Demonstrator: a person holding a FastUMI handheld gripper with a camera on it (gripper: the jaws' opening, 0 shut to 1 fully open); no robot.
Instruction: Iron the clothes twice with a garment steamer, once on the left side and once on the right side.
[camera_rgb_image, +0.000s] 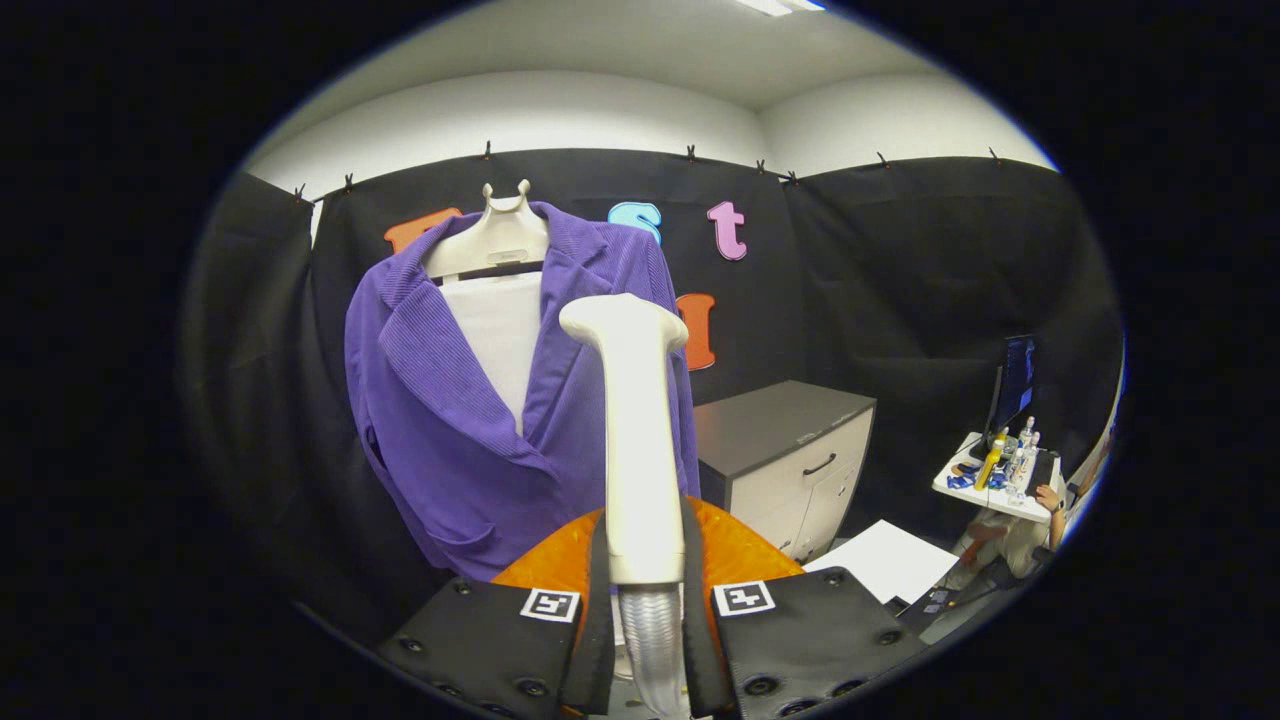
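Observation:
A purple jacket (440, 420) hangs on a white hanger (490, 238) over a white board (497, 335), beyond and to the left of my fingers. My gripper (645, 590) is shut on the handle of the white garment steamer (637, 430). The steamer stands upright between the fingers, its head (622, 320) level with the jacket's right front panel. Whether the head touches the cloth, I cannot tell. A ribbed clear hose (652, 645) runs down from the handle between the fingers.
A grey-topped white cabinet (785, 450) stands to the right of the jacket. Further right, a white sheet (885, 560) lies on the floor, and a small table (990, 485) holds bottles under a monitor (1015, 385). A person's hand (1048, 497) rests at that table.

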